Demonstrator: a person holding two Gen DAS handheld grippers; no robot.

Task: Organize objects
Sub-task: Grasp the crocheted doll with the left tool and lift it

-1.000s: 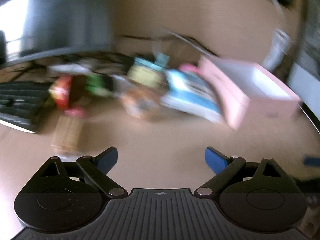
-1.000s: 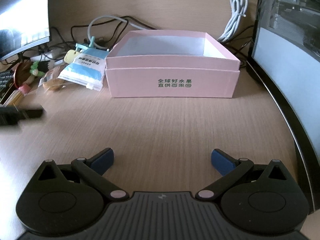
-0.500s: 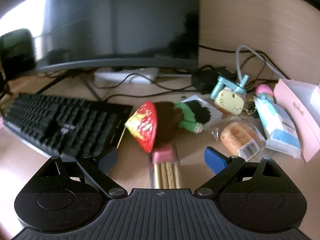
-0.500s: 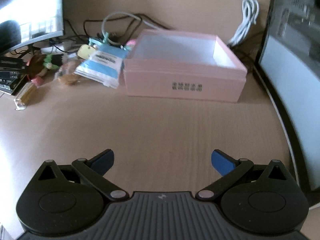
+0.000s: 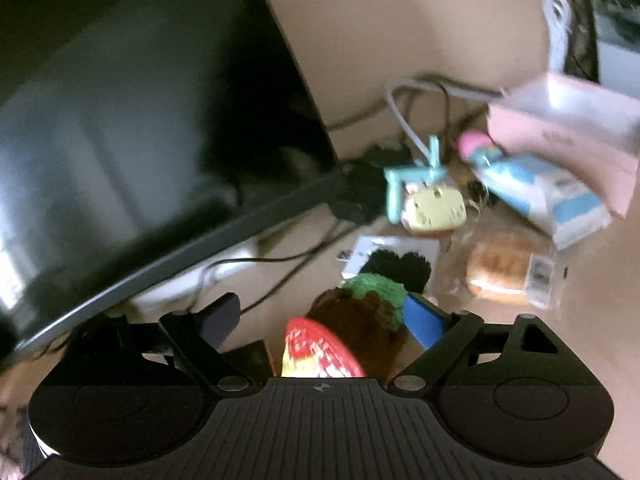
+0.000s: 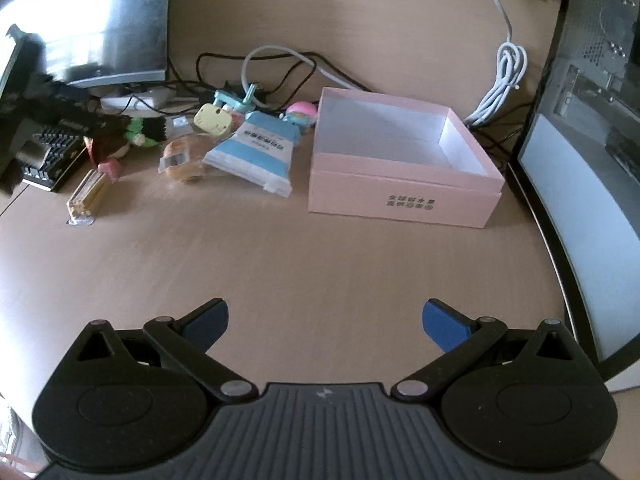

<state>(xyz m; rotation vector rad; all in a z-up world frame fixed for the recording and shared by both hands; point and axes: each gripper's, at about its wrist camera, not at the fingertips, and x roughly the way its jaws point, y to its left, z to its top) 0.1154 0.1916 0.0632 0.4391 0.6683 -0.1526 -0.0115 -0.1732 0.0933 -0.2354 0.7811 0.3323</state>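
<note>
A pink open box (image 6: 404, 168) stands empty on the wooden desk; it also shows in the left wrist view (image 5: 568, 120). Left of it lie a blue-white pouch (image 6: 260, 152), a wrapped bun (image 6: 182, 158), a yellow toy with teal clip (image 6: 216, 118), a pink toy (image 6: 302, 112), a stick pack (image 6: 86, 196) and a brown-green knitted doll with a red snack pack (image 6: 120, 140). My left gripper (image 5: 320, 318) is open, its jaws on either side of the doll (image 5: 360, 320) and red pack (image 5: 316, 350). My right gripper (image 6: 326, 320) is open and empty over bare desk.
A dark monitor (image 5: 140, 140) stands at the left with a keyboard (image 6: 48, 156) below it. Cables (image 6: 280, 64) and a power strip (image 6: 136, 100) lie behind the items. A computer case (image 6: 592, 120) stands at the right edge.
My left gripper has moved forward and tilted, so the doll and red pack now sit between its jaws. My right gripper has risen and pulled back from the pink box.
</note>
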